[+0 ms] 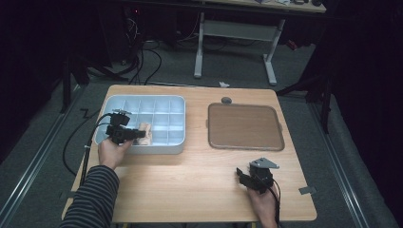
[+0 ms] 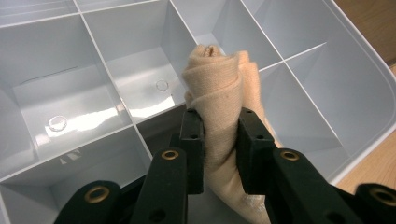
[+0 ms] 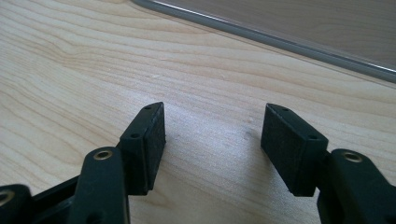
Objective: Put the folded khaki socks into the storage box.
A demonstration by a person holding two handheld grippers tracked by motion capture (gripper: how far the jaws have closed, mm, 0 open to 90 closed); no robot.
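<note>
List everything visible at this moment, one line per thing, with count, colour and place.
rolled cloth: one, beige, clamped between the left jaws over the organizer's near compartments
compartment organizer: one, light blue-grey, table's left half
tray: one, brown with grey rim, table's right half
round knob: one, grey, just beyond the tray
table: one, light wood
desk: one, white-legged, behind the table
left gripper: one, black, shut on the rolled cloth
right gripper: one, black, jaws apart over bare table
striped sleeve: one, dark, bottom left

Beige cloth [image 2: 219, 88] — pale grey-blue tray [image 2: 359, 112]
</note>
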